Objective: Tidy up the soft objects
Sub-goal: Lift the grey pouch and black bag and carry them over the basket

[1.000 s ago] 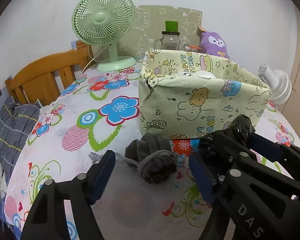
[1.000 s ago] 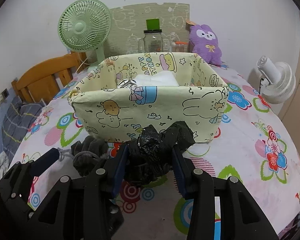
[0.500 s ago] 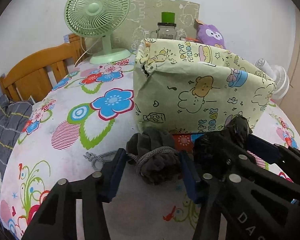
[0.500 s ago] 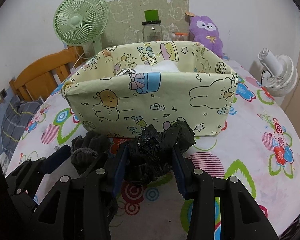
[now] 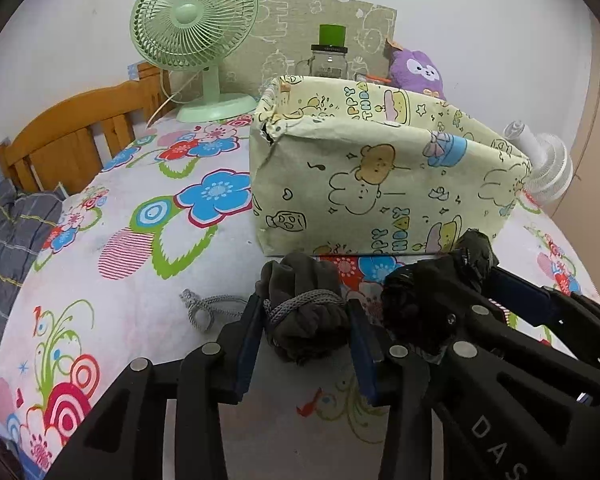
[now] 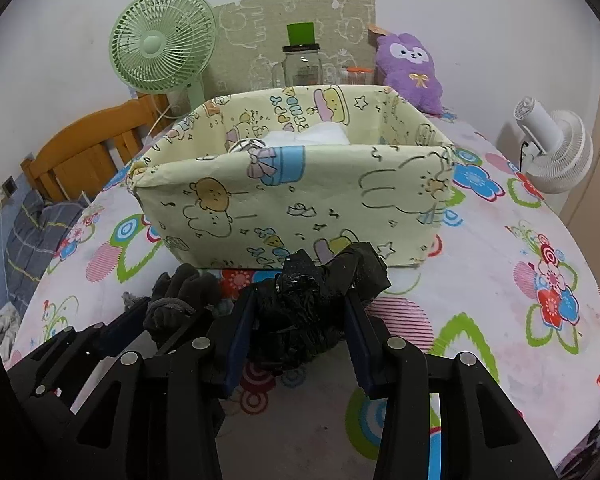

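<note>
**Both tools clamped on dark bundles before the cartoon-print box**

Left tool [image 5: 306, 322]: clenched on a grey fabric bundle [image 5: 304, 304] tied with grey cord, blue-padded fingers [image 5: 247, 344] pressed against both its sides. Cord's loose end [image 5: 204, 308] trailing left across the floral tablecloth [image 5: 140, 280]. Bundle just in front of the box's near left corner, low over the tabletop; contact with the cloth not discernible.

Right tool [image 6: 300, 328]: clamped on a crumpled black plastic bag [image 6: 312, 304], wad bulging up and forward past the fingertips. Side by side with the left tool, the two bundles just beside each other, the grey one [image 6: 180, 300] to the left.

Directly ahead: pale yellow cartoon-print storage box [image 6: 292, 208], open-topped, soft walls creased, near left corner torn. Inside, towards the back, something white [image 6: 308, 136] and a striped scrap [image 6: 248, 146] peeking over the rim.

Beyond the box, by the wall: green desk fan [image 6: 160, 46], glass jar with green lid [image 6: 302, 60], purple plush rabbit [image 6: 410, 68]. At far right, white fan [image 6: 556, 148]. At left, off the tabletop's edge, wooden bed frame [image 5: 72, 132] with grey plaid bedding [image 5: 12, 232].
</note>
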`<state>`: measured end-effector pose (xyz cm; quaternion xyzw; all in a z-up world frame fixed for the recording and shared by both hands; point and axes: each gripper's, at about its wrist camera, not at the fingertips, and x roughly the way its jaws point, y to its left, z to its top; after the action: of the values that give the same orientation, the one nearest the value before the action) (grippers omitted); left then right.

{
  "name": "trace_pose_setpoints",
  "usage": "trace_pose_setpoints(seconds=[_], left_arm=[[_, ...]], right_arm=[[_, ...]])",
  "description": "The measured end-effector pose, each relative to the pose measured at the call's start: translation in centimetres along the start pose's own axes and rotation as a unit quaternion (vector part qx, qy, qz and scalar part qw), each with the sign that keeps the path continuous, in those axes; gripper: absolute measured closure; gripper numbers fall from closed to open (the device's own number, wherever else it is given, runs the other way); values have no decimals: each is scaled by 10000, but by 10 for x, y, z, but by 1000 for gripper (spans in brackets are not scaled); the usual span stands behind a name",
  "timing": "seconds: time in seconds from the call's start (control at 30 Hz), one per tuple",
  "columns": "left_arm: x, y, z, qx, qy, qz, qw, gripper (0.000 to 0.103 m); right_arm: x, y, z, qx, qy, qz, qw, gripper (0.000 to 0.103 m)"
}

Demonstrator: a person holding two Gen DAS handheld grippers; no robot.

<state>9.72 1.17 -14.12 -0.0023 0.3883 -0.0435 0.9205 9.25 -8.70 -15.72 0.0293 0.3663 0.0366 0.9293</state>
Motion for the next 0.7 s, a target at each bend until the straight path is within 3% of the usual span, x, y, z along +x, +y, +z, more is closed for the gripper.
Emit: trace_pose_setpoints(seconds=[0.7], left_arm=[[-38, -32, -3, -17, -248, 4, 9997, 62]], right_arm=[[-37, -28, -3, 5, -280, 82, 9996, 56]])
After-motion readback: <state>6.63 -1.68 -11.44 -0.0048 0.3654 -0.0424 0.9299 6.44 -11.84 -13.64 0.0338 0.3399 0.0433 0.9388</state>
